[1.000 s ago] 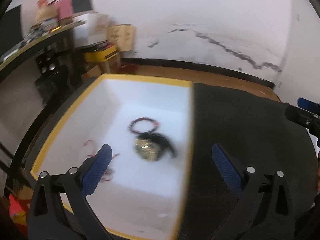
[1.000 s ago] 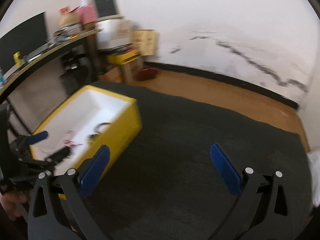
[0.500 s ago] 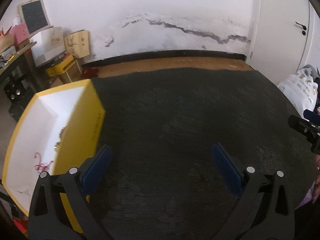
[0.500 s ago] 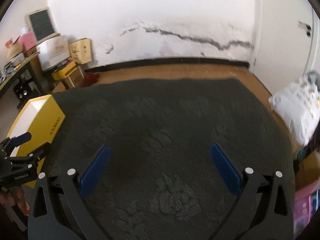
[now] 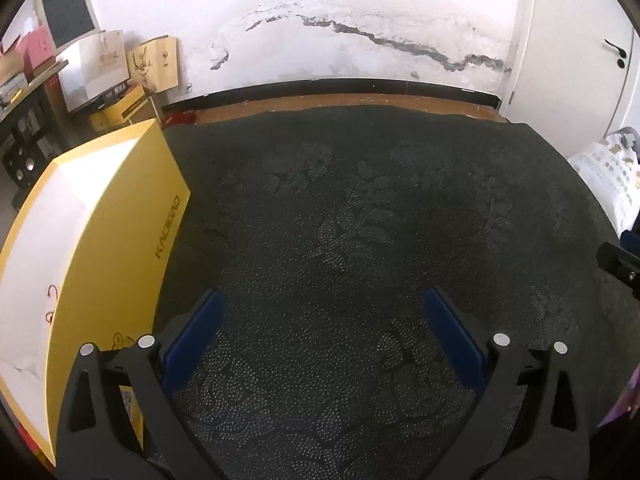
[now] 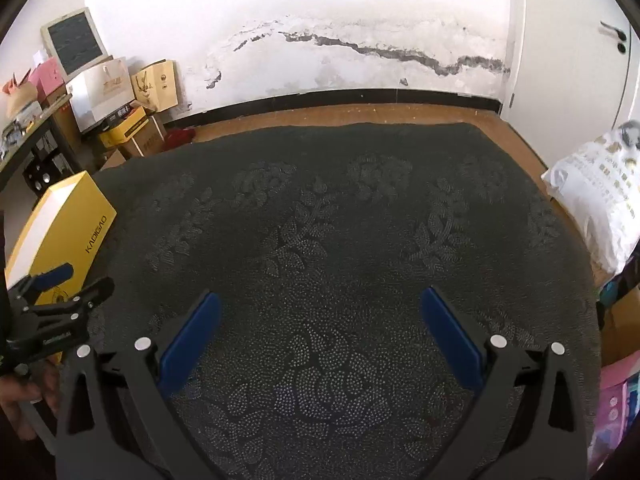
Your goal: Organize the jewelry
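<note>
A yellow box (image 5: 120, 240) with a white inside stands at the left on the dark patterned cloth. A thin red cord (image 5: 52, 300) shows inside it; the other jewelry is hidden by the box wall. My left gripper (image 5: 320, 340) is open and empty over the cloth, just right of the box. My right gripper (image 6: 318, 336) is open and empty over the middle of the cloth. The box also shows in the right wrist view (image 6: 68, 232), with the left gripper (image 6: 60, 300) in front of it.
The dark cloth (image 6: 340, 220) covers the table. A white patterned bag (image 6: 600, 196) lies at the right edge. Cardboard boxes and paper bags (image 6: 120, 100) stand against the cracked wall at back left, beside a shelf (image 5: 24, 92).
Both grippers have swung right, away from above the box's inside and out over the cloth. The bracelets and gold piece seen in the box earlier are out of sight now.
</note>
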### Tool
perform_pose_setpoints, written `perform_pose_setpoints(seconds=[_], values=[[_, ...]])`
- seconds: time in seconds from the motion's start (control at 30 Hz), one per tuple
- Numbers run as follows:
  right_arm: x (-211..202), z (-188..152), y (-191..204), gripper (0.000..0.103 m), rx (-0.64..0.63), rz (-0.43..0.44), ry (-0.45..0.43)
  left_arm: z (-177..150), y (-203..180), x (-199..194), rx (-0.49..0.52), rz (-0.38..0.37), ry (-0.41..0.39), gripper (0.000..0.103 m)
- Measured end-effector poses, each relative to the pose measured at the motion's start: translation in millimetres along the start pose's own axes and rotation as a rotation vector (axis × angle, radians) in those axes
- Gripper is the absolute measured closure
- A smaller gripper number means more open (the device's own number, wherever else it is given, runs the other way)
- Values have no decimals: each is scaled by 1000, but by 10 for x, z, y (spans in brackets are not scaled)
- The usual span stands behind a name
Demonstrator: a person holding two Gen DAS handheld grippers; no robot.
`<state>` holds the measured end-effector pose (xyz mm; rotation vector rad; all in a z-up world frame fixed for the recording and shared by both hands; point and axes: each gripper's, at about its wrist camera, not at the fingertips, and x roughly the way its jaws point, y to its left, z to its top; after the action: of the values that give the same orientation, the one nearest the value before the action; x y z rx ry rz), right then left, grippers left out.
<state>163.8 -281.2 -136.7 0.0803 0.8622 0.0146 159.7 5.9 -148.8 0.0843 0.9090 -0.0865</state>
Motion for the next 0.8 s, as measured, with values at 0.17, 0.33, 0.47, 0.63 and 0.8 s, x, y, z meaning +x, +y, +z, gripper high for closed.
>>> perform_pose_setpoints(seconds=[0.17, 0.33, 0.47, 0.63, 0.8], values=[[32, -8, 18, 6, -10, -8, 4, -14, -12, 12, 15, -14, 4, 5], [66, 4, 61, 6, -13, -5, 3, -17, -5, -7, 5, -17, 4, 5], [90, -3, 106, 6, -23, -4, 5, -27, 38, -37, -4, -16, 1, 5], [94, 1, 148, 6, -31, -3, 6, -26, 58, -45, -9, -14, 5, 5], [101, 1, 173, 6, -37, -2, 9, -33, 89, -65, -14, -16, 2, 5]])
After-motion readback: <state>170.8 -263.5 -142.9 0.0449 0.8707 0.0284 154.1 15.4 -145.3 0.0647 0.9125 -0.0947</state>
